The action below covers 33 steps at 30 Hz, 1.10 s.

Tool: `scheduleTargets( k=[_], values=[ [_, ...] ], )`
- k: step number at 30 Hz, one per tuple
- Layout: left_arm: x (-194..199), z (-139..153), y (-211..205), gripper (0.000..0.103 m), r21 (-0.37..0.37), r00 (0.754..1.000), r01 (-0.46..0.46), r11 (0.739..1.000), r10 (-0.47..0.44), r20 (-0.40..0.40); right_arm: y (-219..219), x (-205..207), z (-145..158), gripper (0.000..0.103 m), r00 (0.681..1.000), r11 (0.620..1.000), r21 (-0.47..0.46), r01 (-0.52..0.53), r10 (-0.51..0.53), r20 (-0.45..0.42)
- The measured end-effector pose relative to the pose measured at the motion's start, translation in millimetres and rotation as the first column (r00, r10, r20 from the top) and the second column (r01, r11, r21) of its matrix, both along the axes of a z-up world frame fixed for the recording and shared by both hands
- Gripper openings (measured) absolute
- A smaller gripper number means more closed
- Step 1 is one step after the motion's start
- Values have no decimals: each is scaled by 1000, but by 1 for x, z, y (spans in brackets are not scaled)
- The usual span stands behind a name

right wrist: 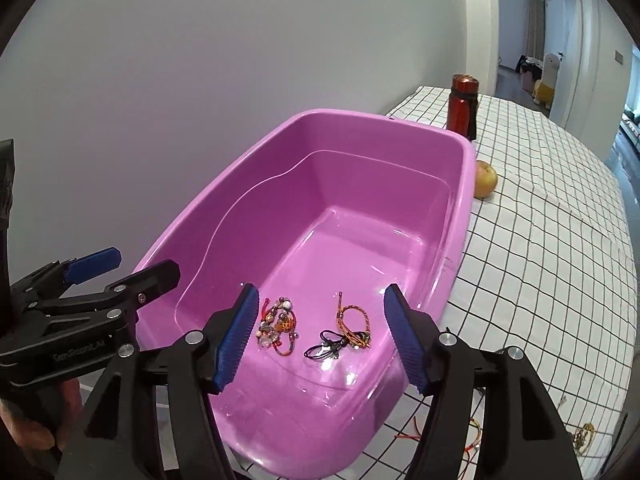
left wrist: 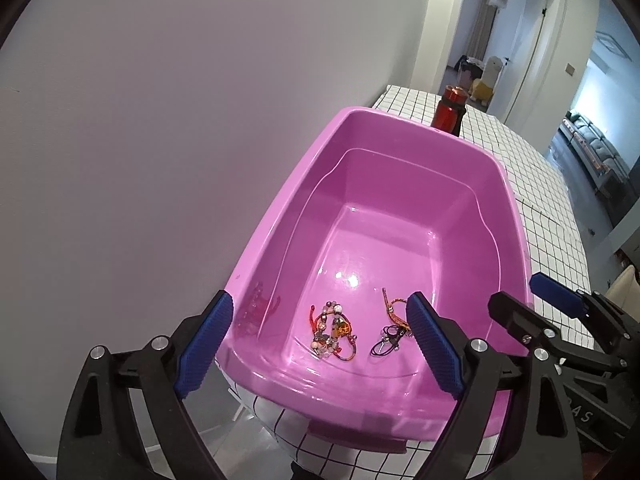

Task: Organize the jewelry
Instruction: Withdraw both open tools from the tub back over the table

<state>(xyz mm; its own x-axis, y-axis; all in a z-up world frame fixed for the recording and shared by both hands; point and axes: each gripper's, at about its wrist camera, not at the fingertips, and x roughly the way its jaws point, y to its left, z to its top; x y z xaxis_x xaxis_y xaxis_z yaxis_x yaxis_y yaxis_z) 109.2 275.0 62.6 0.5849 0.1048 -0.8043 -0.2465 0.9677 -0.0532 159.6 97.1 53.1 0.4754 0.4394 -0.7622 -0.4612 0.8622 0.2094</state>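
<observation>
Near the tub's (right wrist: pixel 466 200) front wall lie two bracelet heaps (right wrist: pixel 280 326), both my hand-held grippers released above. On the tabletop (right wrist: pixel 540 240), loose bracelets (right wrist: pixel 584 438) lie nearer my right hand-held gripper (right wrist: pixel 320 336).

Beaded bracelet (right wrist: pixel 278 326) lies left of cord bracelets (right wrist: pixel 344 330) in the basin (right wrist: pixel 466 216); bottle (right wrist: pixel 462 106) behind it

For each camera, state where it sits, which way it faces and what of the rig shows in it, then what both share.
Left wrist: on the left gripper, looking down into the pink tub; the right gripper shows at right.
Right wrist: on the right gripper, looking down into the tub; the left gripper and a hand show at left.
Shared: tub, beaded bracelets, red bottle, checked tablecloth.
</observation>
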Motion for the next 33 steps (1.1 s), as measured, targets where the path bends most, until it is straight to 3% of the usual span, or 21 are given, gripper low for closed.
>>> scheduleTargets(
  k=[7, 17, 20, 26, 33],
  values=[
    [-9, 0, -4, 90, 2, 999, 43, 999, -43, 20, -12, -18, 0, 63, 997, 997, 8, 78, -78, -8],
    [-22, -9, -35, 90, 22, 984, 172, 985, -173, 39, -48, -67, 2, 65, 978, 978, 41, 206, -207, 24],
    [-31, -6, -49, 96, 25, 980, 186, 982, -187, 73, -70, -82, -1, 65, 968, 968, 50, 247, -249, 26],
    [-54, -1, -96, 96, 23, 968, 226, 974, -227, 105, -137, -120, -10, 66, 940, 939, 53, 340, -341, 7],
    [-95, -11, -162, 96, 6, 973, 214, 977, -214, 87, -223, -170, -31, 66, 929, 929, 24, 369, -368, -30]
  ],
)
